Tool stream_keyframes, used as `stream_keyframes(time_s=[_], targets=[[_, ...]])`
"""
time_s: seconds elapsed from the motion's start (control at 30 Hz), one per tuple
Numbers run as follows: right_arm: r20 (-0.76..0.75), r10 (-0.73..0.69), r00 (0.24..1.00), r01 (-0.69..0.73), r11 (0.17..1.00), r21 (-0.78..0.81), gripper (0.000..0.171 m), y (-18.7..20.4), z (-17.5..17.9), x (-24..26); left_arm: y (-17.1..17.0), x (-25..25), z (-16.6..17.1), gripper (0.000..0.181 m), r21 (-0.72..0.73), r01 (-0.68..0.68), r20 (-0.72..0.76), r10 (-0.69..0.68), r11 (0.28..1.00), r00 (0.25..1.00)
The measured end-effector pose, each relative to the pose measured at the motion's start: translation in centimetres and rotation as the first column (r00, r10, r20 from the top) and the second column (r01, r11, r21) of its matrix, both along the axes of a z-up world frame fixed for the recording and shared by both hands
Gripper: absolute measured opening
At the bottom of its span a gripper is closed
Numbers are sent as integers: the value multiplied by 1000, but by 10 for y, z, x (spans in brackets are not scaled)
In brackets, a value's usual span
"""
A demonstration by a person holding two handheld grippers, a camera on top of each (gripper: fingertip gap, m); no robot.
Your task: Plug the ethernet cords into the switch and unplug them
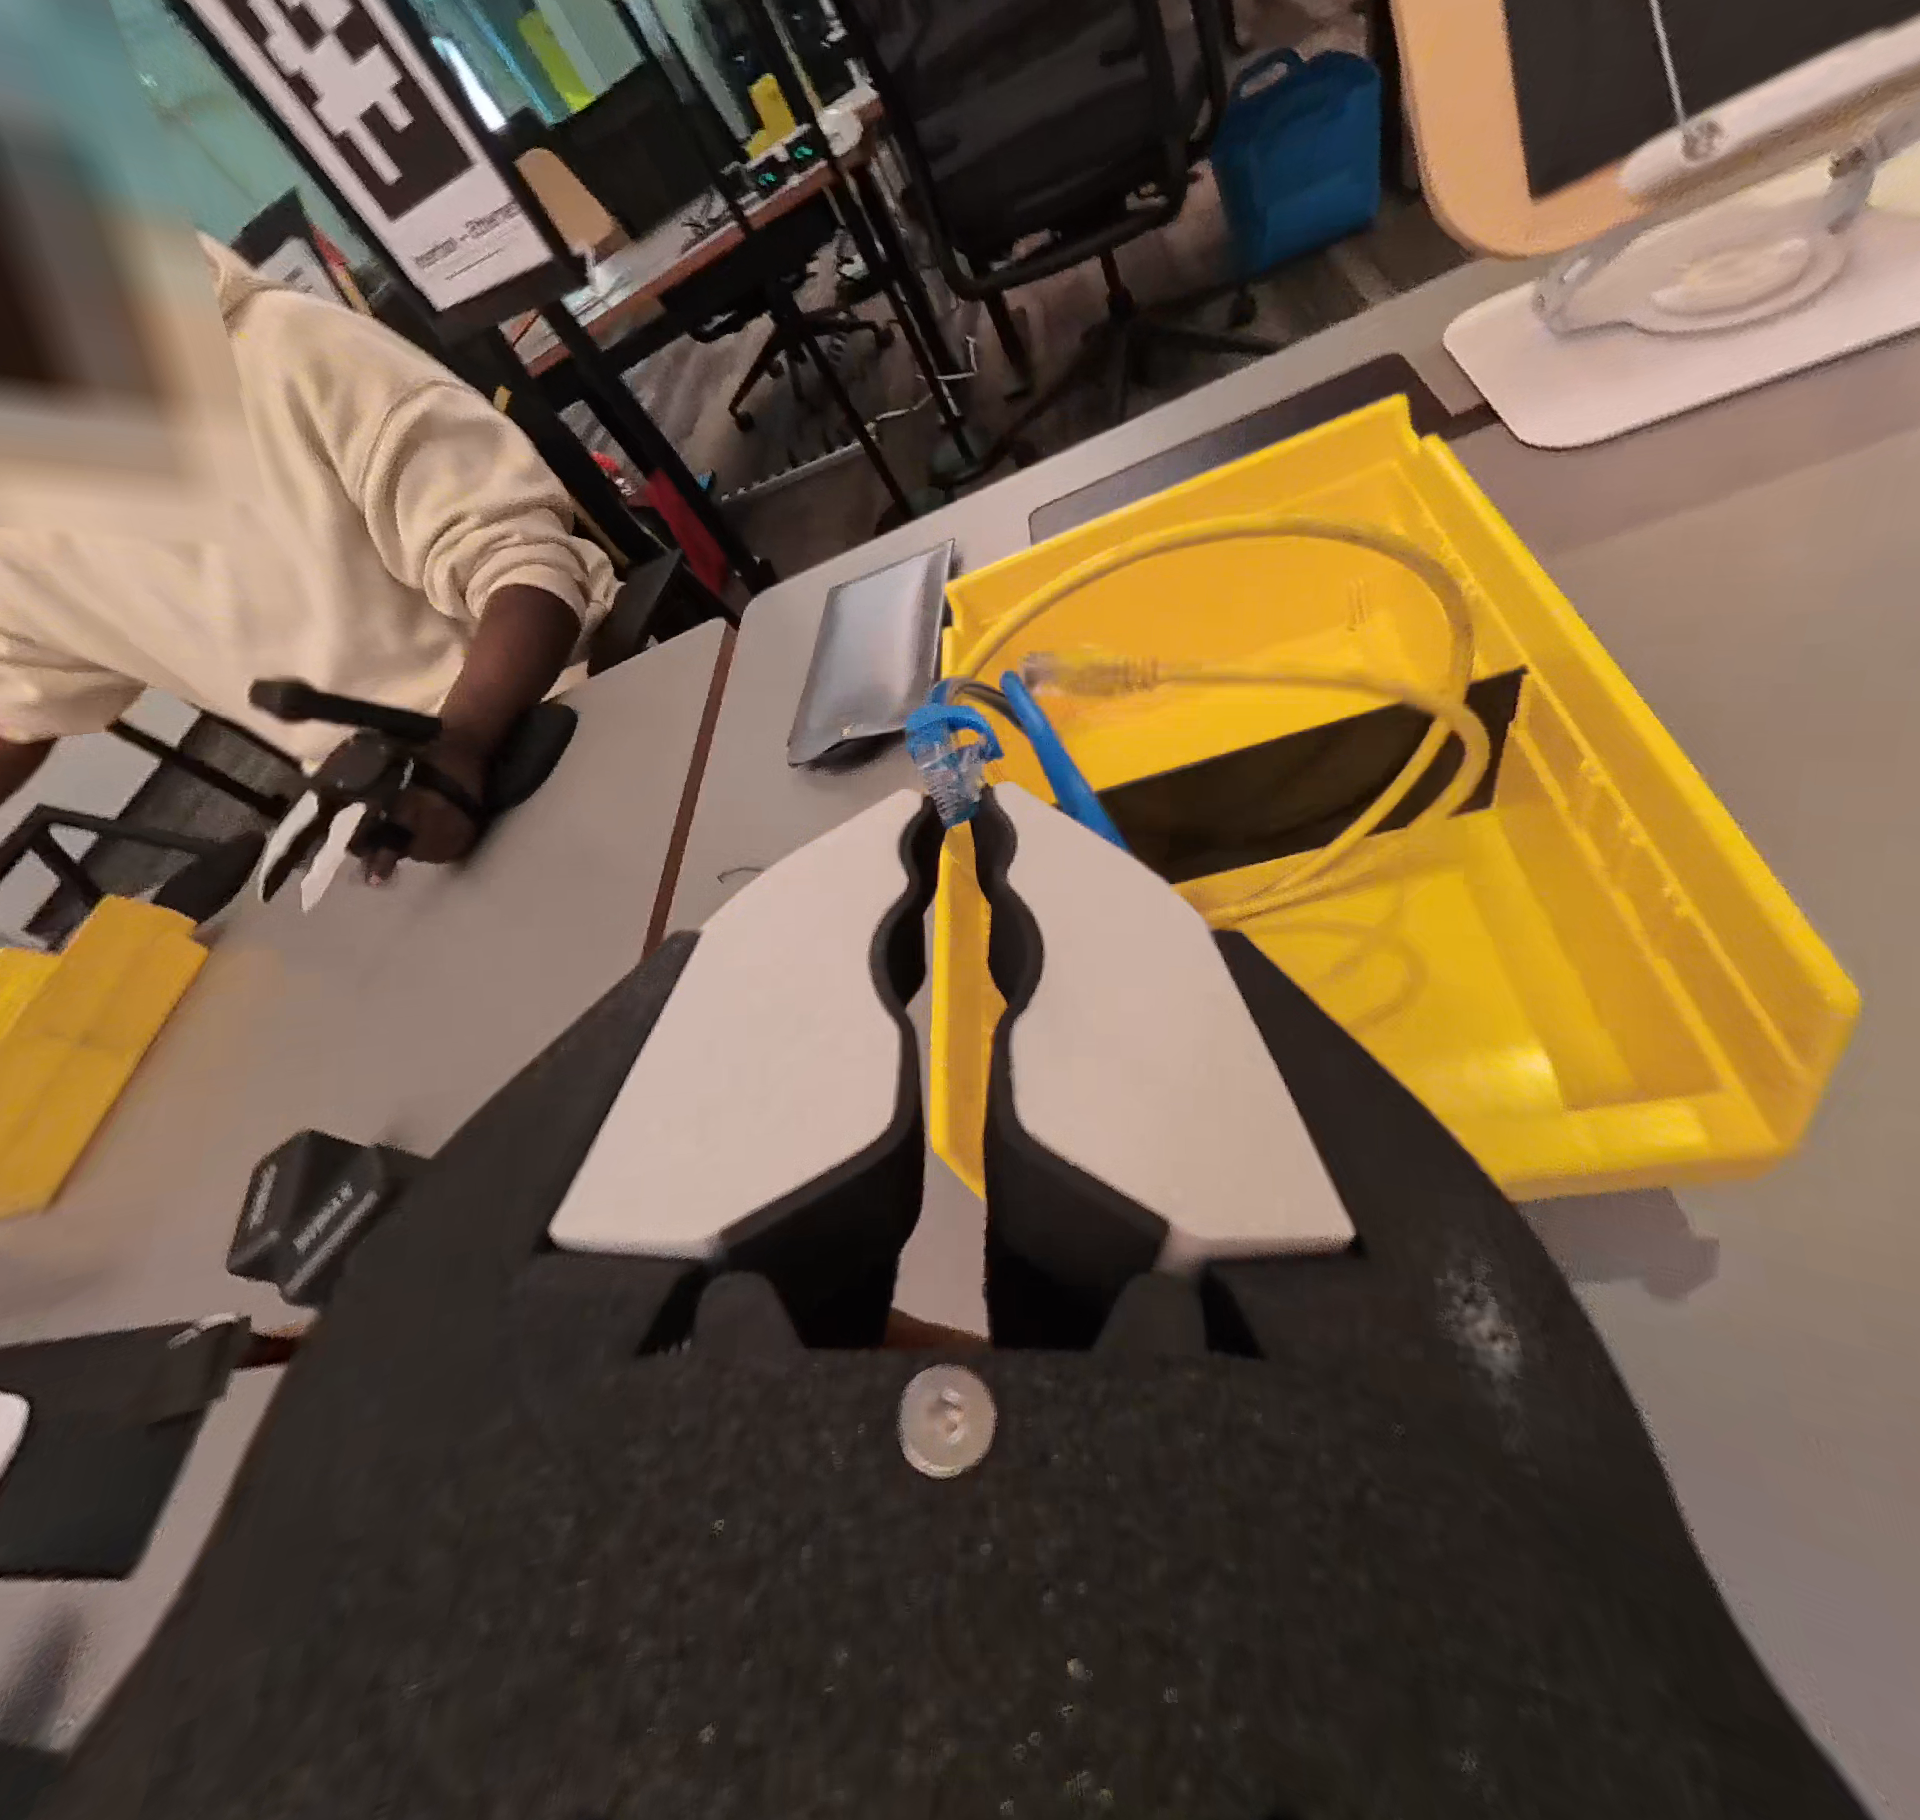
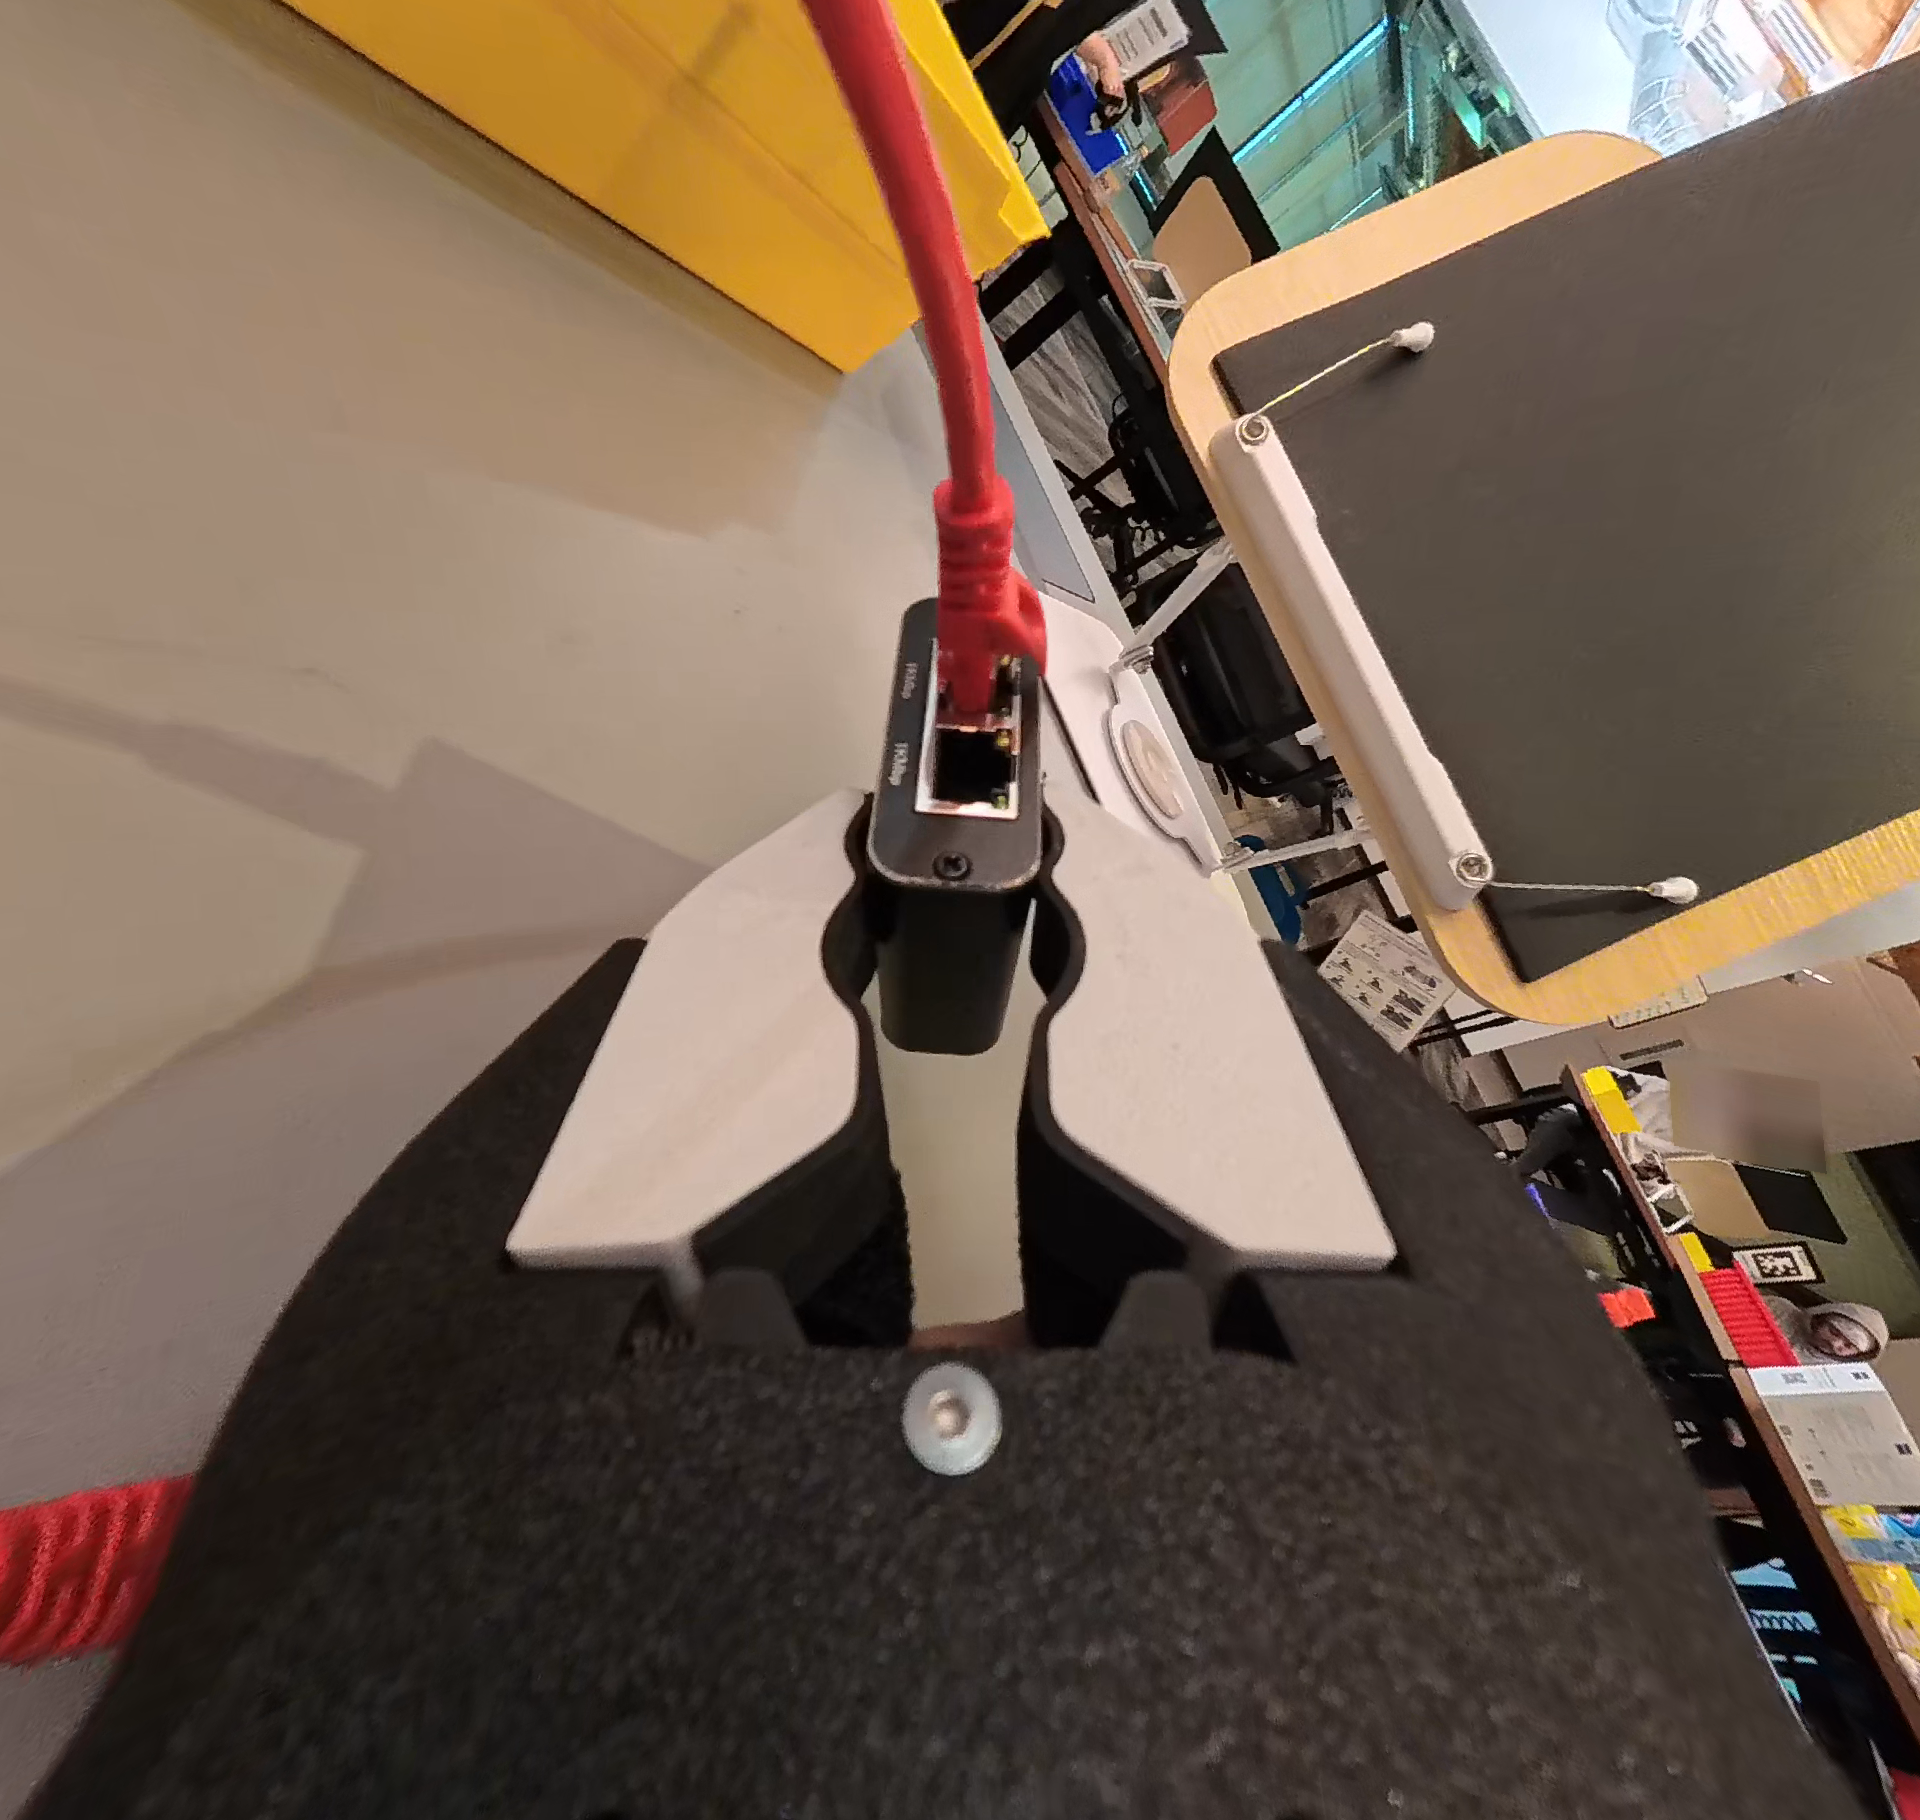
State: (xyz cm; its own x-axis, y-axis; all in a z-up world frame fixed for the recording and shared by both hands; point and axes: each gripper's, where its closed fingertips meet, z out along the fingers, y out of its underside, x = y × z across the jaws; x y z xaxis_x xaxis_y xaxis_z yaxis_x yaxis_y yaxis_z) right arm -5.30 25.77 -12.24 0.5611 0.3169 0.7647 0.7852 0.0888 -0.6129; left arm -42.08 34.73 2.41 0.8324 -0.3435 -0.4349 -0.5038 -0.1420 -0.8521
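Note:
In the left wrist view my left gripper (image 1: 958, 814) is shut on the plug of a blue ethernet cord (image 1: 948, 757), held at the near left corner of a yellow bin (image 1: 1621, 835). The blue cord runs down into the bin. A pale yellow ethernet cord (image 1: 1351, 544) loops inside the bin, its plug lying free. In the right wrist view my right gripper (image 2: 954, 835) is shut on a small black switch (image 2: 954, 835), held above the table. A red ethernet cord (image 2: 971, 575) is plugged into its far port. The near port (image 2: 964, 771) is empty.
A silver pouch (image 1: 883, 658) lies left of the bin. Another person (image 1: 312, 523) leans on the table at the left. A white stand (image 1: 1714, 316) sits at the back right. A black box (image 1: 312, 1220) lies near left. A wood-edged black panel (image 2: 1610, 523) hangs at the right. My right fingertips sit around 40 centimetres from my left ones.

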Motion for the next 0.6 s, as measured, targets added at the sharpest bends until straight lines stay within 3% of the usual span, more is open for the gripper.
stream_keyframes(time_s=[0.13, 0.23, 0.3, 0.43, 0.5, 0.6], targets=[[0, 4, 1000, -4, 1000, 2, 25, -1, 1, -1, 1, 15, 15, 6, -16, 110, -135, -111, 994, 985], [11, 5, 1000, -5, 1000, 5, 25, -1, 1, -2, -14, 31, 14, 6, -83, 228, -137, -238, 970, 961], [14, 4, 1000, -4, 1000, 7, 25, -1, 1, -1, -22, 29, 18, 6, -75, 241, -137, -249, 968, 959], [2, -5, 1000, 5, 1000, 8, 26, 0, 2, 2, -43, 25, 60, 6, 0, 291, -5, -291, 957, 957], [-9, -12, 1000, 12, 1000, 12, 25, 0, 4, 4, -63, 35, 80, 6, 10, 397, 37, -397, 918, 917], [-20, -16, 1000, 16, 1000, 23, 25, 0, 7, 6, -96, 52, 90, 6, -91, 562, 122, -551, 822, 826]])
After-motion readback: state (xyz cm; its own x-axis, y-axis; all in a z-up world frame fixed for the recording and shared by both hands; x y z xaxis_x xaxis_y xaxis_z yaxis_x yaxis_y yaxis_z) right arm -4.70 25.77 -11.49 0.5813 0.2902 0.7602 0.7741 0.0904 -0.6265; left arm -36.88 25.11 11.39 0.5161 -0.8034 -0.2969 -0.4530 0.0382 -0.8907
